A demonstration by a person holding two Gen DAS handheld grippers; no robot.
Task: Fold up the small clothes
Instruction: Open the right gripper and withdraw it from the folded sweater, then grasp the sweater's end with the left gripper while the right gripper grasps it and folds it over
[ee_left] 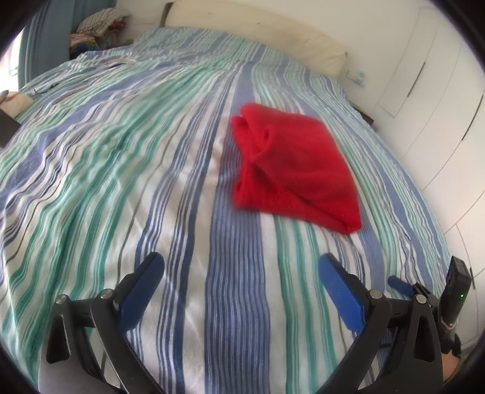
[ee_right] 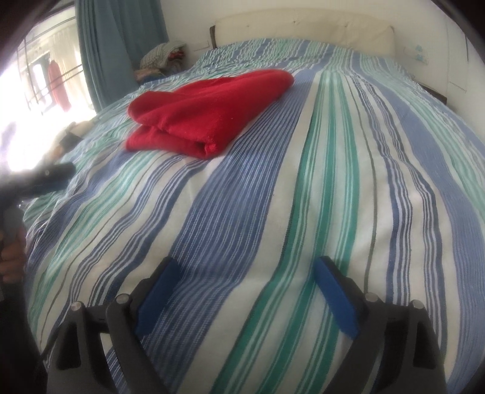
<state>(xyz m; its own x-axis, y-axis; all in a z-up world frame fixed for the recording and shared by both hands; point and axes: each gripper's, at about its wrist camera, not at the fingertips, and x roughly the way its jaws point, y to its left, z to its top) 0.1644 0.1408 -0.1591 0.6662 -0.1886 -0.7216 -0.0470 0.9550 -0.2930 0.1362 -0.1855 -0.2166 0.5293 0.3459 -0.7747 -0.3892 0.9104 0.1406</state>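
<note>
Bright daylight, window glare blown out, soft blur, fisheye-bent edges

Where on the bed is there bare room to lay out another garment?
Bare bedspread runs from the red garment to both open grippers, left and right. Crowded only by the clothes pile beside the headboard.

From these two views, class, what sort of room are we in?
Most likely a bedroom: a wide bed with a striped bedspread, a cream headboard against the wall, and a blue curtain beside a bright window. A folded red garment lies on the bedspread.
</note>
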